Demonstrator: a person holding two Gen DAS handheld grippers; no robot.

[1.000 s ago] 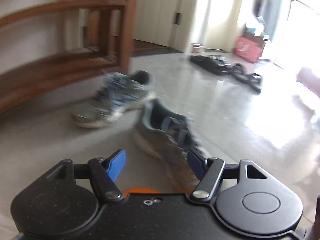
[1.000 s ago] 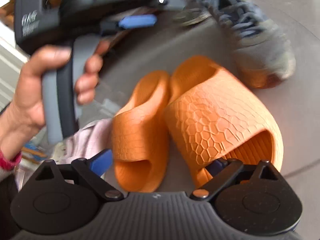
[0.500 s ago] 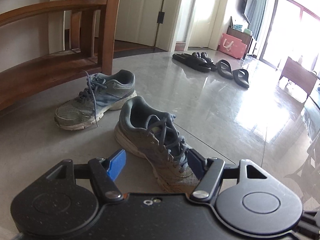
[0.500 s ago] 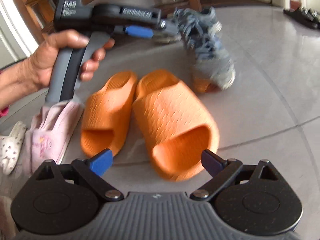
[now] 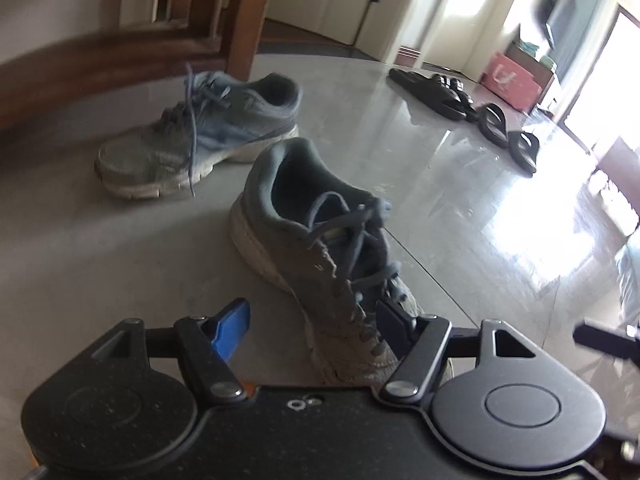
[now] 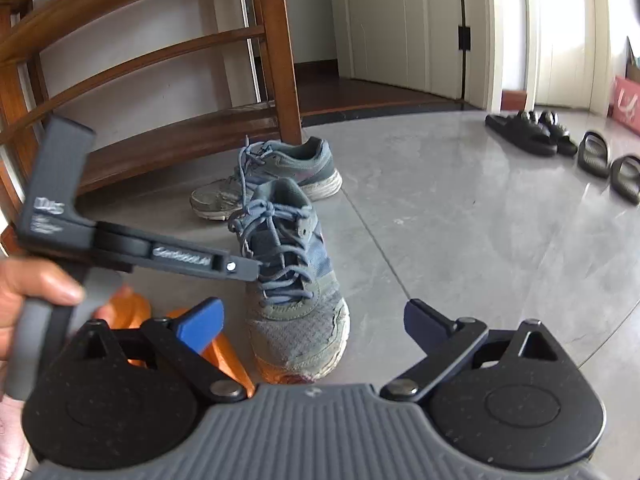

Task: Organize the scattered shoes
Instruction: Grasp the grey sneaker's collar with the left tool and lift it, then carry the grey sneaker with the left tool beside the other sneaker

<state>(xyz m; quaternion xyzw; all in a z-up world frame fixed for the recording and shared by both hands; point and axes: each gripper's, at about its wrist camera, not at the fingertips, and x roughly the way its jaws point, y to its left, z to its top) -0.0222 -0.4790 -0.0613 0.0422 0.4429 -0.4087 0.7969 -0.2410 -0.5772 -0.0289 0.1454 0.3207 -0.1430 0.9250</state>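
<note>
left claw point(image 6: 240, 268), lettering blurred, over sneaker point(image 6: 292, 280)

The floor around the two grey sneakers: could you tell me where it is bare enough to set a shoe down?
Bare floor lies between the near sneaker and the black slippers. It is crowded around the far sneaker by the wooden rack, and by the orange slippers.

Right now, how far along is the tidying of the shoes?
Looks done: the orange slippers seem paired. In hand: the left gripper straddles the near sneaker; its jaws have just been closing, and one pad is not yet touching. Left: both sneakers, the far sneaker askew by the wooden rack. The right gripper is open, empty.
</note>
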